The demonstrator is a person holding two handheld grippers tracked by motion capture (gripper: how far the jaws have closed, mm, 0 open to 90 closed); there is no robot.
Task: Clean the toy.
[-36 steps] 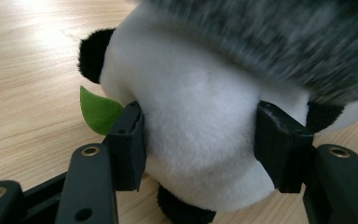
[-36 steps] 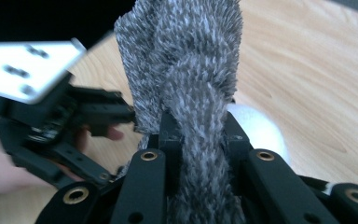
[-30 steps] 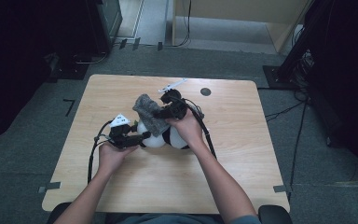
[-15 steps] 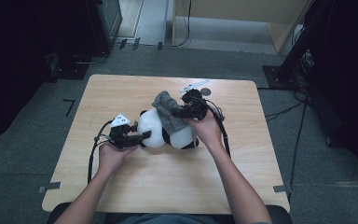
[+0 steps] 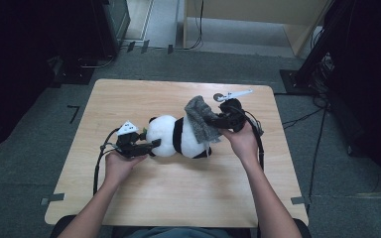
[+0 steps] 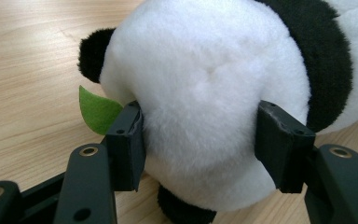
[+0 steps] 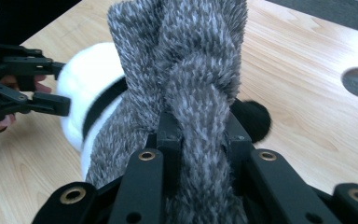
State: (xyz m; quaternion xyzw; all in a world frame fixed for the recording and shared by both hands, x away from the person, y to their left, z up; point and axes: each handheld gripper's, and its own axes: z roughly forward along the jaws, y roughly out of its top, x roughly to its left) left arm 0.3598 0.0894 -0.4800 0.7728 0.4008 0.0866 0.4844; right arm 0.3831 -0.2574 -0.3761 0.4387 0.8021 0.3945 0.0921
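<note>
Your two forearms come in from the near edge of the table [image 5: 144, 198] and spread apart, each hand wrapped around its tool.

Your left hand [image 5: 119, 166] rests low on the wood, left of centre, with the left gripper [image 5: 146, 147] lying almost level and pointing to the right along the tabletop. Its jaws are clamped on the head end of the stuffed panda [image 5: 176, 136]. In the left gripper view the two black pads press into the white plush [image 6: 205, 93] from either side, and the fur bulges between them. A green felt leaf [image 6: 98, 109] sticks out beside the left pad, and a black ear sits just above it.

The panda lies on its side across the middle of the table, head toward your left hand, body toward your right.

Your right hand [image 5: 240, 139] is farther back and to the right, with the wrist bent inward. The right gripper [image 5: 213, 120] points left toward the panda's body. Its jaws are clenched tight on a bunched fold of the grey fuzzy cloth [image 5: 201, 124]. In the right gripper view the cloth [image 7: 191, 93] rises in a thick twisted rope from between the pads and drapes over the panda's rear half.

Beyond the right gripper, a round hole [image 5: 219, 96] sits in the tabletop near the far edge.
</note>
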